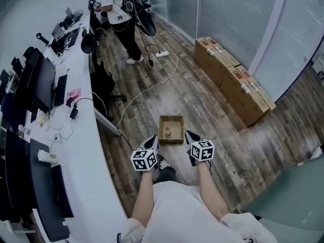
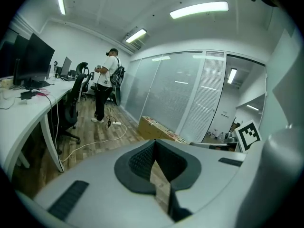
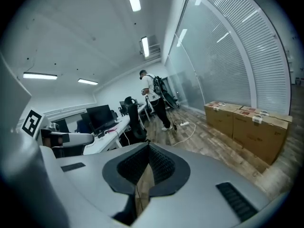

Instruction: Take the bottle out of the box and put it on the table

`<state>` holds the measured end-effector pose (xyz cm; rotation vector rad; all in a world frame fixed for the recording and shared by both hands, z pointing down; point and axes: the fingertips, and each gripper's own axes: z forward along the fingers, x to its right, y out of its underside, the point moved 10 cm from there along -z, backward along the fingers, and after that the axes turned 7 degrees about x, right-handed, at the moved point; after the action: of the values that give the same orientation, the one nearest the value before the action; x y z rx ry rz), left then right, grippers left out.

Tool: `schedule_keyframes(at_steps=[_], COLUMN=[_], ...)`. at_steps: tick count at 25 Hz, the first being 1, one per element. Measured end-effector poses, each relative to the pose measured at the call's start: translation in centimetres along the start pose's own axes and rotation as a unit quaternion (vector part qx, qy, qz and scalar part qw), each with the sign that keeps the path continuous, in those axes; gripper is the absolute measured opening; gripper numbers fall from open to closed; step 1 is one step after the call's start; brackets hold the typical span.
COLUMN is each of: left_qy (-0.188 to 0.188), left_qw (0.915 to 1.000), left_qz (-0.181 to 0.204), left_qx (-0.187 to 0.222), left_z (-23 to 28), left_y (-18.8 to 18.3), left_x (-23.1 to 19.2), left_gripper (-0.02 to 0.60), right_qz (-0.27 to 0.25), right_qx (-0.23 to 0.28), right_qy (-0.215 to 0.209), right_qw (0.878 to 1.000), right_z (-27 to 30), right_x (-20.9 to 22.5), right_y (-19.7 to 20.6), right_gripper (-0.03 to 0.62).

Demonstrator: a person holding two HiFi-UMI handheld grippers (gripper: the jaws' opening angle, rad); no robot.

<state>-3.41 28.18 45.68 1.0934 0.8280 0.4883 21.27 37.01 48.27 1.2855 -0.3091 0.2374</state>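
An open cardboard box (image 1: pixel 177 120) stands on the wooden floor just ahead of me. A small bottle (image 1: pixel 167 132) with a reddish top stands upright inside it. My left gripper (image 1: pixel 152 143) hovers at the box's near left corner and my right gripper (image 1: pixel 191 135) at its near right side, both pointing forward over the floor. Each gripper is shut with nothing between its jaws. Seen from the left gripper (image 2: pixel 155 144) and from the right gripper (image 3: pixel 148 146), the tips meet. The box and bottle are hidden in both gripper views.
A long white desk (image 1: pixel 86 135) with monitors runs along the left, with office chairs (image 1: pixel 104 85) beside it. A person (image 1: pixel 124 24) stands at the far end. A cable and power strip (image 1: pixel 162 54) lie on the floor. Cardboard cartons (image 1: pixel 233 80) line the glass wall on the right.
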Motion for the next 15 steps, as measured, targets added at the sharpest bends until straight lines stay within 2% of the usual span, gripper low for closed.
schedule_keyframes(at_steps=[5,15], left_qy=[-0.008,-0.026], left_qw=[0.9999,0.9995], left_qz=[0.011,-0.018], left_qx=[0.001,0.004], left_z=[3.4,7.9], left_y=[-2.0,-4.0], left_x=[-2.0,-8.4], left_gripper=[0.014,0.014], right_qz=[-0.012,-0.002], right_qx=[-0.001,-0.022], right_qy=[-0.013,-0.010], right_qw=[1.000,1.000], right_z=[4.1,11.9], right_x=[0.7,2.0], right_y=[-2.3,-3.3], right_gripper=[0.040,0.040])
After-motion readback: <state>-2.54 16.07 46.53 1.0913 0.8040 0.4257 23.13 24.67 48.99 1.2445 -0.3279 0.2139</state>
